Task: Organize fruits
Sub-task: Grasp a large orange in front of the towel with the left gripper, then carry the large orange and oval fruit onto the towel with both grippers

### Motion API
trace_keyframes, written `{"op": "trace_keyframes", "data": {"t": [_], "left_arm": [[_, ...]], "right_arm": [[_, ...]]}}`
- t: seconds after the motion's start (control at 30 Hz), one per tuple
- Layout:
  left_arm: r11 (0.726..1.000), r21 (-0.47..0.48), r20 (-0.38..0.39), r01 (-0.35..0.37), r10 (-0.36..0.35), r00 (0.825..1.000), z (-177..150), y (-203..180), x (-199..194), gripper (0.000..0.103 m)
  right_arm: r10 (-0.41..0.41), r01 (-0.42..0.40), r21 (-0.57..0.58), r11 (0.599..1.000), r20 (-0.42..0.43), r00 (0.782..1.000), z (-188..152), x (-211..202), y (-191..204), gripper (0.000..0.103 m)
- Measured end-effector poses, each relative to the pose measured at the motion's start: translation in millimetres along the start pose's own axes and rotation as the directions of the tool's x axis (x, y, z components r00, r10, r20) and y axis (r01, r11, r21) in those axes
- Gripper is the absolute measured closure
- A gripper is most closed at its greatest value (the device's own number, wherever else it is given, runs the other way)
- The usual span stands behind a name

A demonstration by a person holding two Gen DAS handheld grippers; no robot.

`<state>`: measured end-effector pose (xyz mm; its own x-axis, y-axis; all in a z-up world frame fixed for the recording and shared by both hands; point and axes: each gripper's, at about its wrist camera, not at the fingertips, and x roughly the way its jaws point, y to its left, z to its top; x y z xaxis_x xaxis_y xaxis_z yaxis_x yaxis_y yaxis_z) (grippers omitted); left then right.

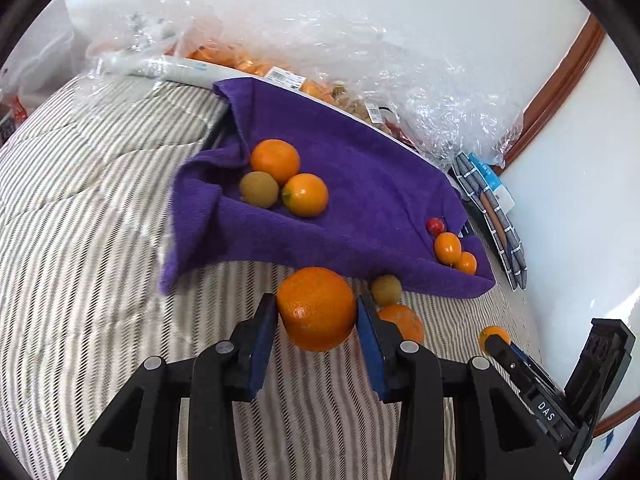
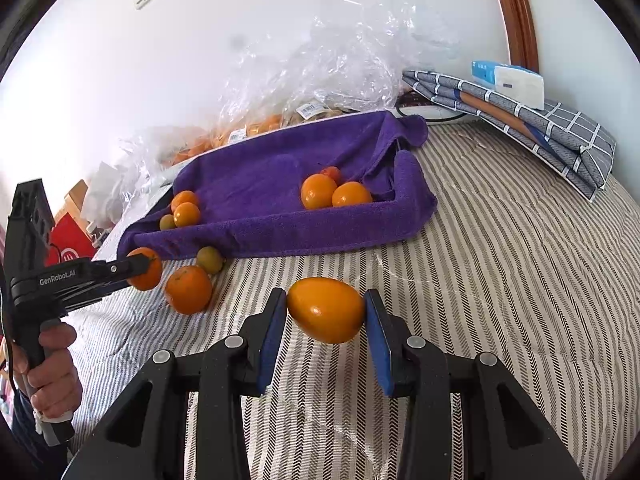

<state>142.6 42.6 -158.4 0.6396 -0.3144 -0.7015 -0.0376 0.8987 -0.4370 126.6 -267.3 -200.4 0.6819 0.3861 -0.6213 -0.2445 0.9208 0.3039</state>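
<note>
Two grippers (image 1: 317,312) (image 2: 325,312), each clamping an orange (image 1: 316,307) (image 2: 326,309)

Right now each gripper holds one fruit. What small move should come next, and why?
Probably carry the left gripper forward and release its orange beside the two oranges on the purple towel. The fingers already clamp it above the striped cover, and like fruit lies grouped there.

Striped bed (image 2: 500,280) bears purple towel (image 2: 260,200), loose orange (image 2: 188,289), folded cloth (image 2: 540,128).
</note>
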Motion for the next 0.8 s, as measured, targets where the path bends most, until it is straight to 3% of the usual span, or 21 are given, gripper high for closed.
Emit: {"op": "trace_keyframes", "data": {"t": [0.13, 0.3, 0.8], "left_arm": [[1.0, -0.015, 0.024, -0.011, 0.011, 1.0, -0.5, 10.3, -14.0, 0.065], [0.999, -0.034, 0.051, -0.017, 0.019, 0.999, 1.3, 21.7, -34.6, 0.065], [0.999, -0.038, 0.117, 0.0, 0.004, 0.993, 7.9, 15.4, -83.8, 0.065]], "right_arm": [[-0.002, 0.002, 0.012, 1.0, 0.01, 1.0, 0.3, -2.6, -1.7, 0.064], [-0.06, 0.061, -0.028, 0.998, 0.015, 0.998, -1.7, -7.3, 7.0, 0.064], [-0.063, 0.063, -0.008, 0.998, 0.027, 0.998, 8.4, -50.2, 28.8, 0.064]]}}
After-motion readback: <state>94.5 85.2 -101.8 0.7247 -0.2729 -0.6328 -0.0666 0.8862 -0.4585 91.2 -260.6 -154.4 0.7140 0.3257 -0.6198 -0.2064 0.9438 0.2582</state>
